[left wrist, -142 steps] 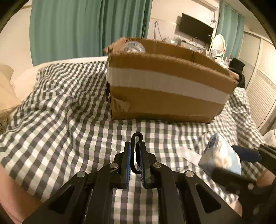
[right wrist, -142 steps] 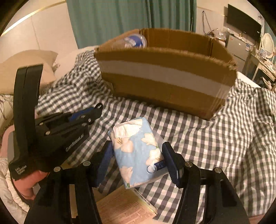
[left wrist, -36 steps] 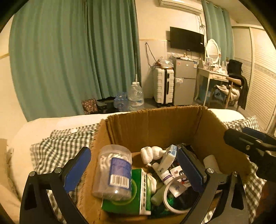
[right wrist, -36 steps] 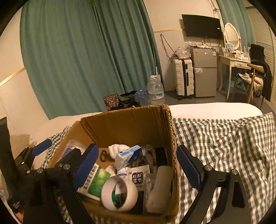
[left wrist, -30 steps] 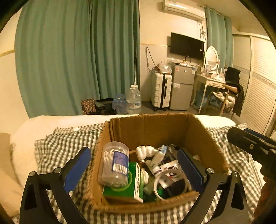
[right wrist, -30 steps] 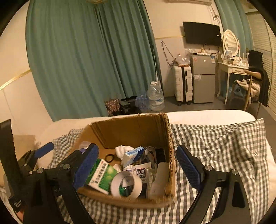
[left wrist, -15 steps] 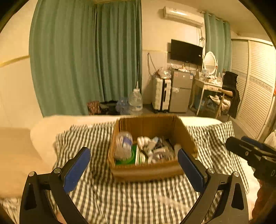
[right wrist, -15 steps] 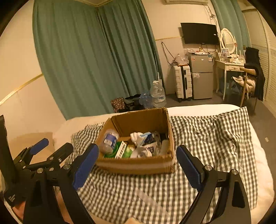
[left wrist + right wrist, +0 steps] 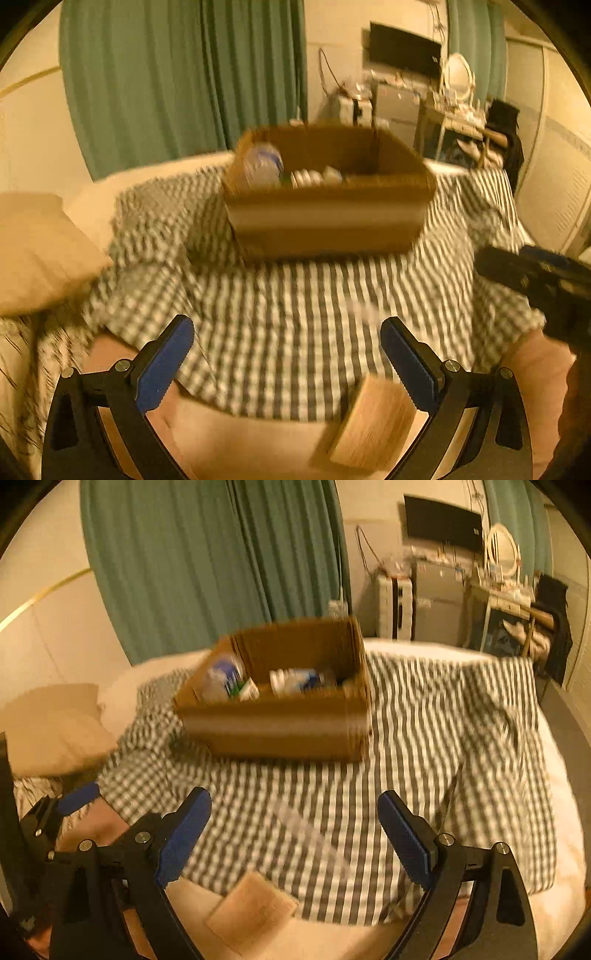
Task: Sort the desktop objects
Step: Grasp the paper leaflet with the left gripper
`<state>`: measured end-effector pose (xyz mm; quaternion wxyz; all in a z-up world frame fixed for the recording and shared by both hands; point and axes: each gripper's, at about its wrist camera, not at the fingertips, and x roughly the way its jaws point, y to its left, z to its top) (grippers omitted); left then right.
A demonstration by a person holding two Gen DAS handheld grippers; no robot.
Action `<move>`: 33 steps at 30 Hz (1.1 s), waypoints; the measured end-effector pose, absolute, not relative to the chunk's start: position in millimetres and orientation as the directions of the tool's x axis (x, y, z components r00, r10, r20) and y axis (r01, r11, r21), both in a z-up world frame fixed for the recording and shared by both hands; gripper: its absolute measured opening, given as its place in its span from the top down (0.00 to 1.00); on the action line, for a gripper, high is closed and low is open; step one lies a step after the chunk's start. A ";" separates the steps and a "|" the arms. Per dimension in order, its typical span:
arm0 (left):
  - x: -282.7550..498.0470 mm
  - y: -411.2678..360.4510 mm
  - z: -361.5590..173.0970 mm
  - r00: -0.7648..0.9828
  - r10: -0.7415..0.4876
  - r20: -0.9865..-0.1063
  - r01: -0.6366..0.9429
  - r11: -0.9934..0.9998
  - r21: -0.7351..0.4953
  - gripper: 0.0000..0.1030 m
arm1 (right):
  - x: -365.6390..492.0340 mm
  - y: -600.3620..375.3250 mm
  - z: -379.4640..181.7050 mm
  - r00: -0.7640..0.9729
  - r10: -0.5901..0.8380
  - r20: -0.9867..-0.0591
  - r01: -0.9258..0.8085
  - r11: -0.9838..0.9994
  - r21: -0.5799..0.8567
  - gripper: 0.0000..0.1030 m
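A brown cardboard box point(image 9: 325, 221) with a white tape band stands on the checked cloth point(image 9: 295, 306). It holds a clear jar point(image 9: 262, 166) and several small items, all blurred. It also shows in the right wrist view point(image 9: 280, 727). My left gripper point(image 9: 288, 358) is open and empty, low and well short of the box. My right gripper point(image 9: 295, 834) is open and empty too. A flat tan pad point(image 9: 373, 424) lies near the front edge, also in the right wrist view point(image 9: 251, 908). A pale strip point(image 9: 306, 830) lies on the cloth.
A beige pillow point(image 9: 40, 251) lies at the left. Green curtains point(image 9: 177, 81), a suitcase, a fridge and a dresser stand behind the bed. The right gripper's body point(image 9: 539, 280) shows at the right of the left wrist view.
Both grippers have pulled back and dropped lower, away from the box, which now looks nearer the frame's middle. Both stay open. The frames are motion-blurred.
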<state>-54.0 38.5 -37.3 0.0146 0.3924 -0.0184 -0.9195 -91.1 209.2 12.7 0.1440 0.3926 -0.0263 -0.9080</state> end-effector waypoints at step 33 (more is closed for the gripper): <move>-59.1 100.4 -173.0 -0.418 0.219 -0.882 -0.289 -0.952 -0.100 0.25 | -101.6 226.0 -84.7 -0.537 -0.168 -0.826 0.150 -0.983 0.103 0.11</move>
